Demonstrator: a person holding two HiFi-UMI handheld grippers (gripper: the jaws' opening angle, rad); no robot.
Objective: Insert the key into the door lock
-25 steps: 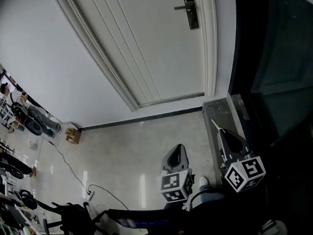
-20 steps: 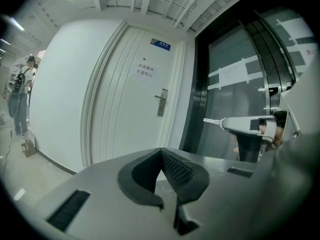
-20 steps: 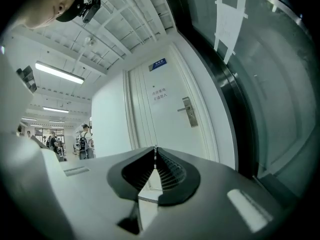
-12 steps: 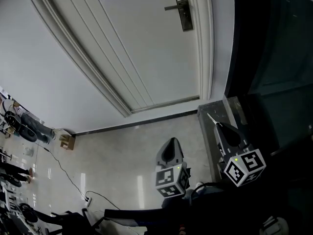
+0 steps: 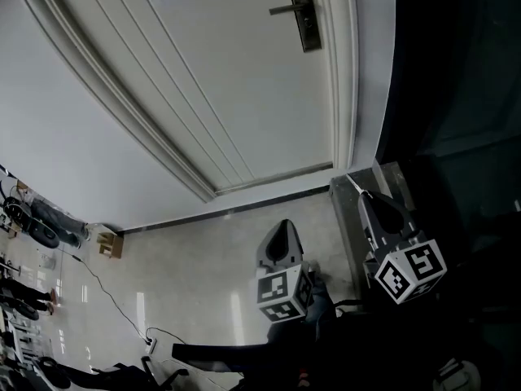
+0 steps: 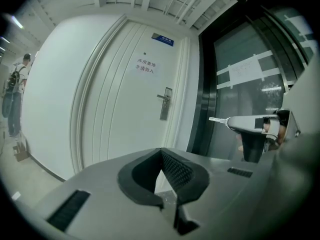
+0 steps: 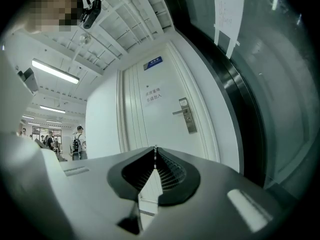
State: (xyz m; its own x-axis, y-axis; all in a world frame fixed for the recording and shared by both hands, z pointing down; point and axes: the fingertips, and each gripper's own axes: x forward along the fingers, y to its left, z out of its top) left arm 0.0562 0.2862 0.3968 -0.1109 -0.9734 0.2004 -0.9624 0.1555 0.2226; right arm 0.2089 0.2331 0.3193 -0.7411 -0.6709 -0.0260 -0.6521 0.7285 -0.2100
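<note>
White door (image 5: 244,88) fills the background above a glossy floor (image 5: 203,259), with the door lock (image 5: 303,15) and its lever near the door's right edge. My right tool (image 5: 364,195) is well below the lock and a little to its right, clamped on the key (image 5: 353,182), whose blade sticks out past the tips. My left tool (image 5: 281,233) hangs below the lock too, further left, jaws pressed together with nothing between them. Dark glass (image 5: 456,96) runs right of the lock
</note>
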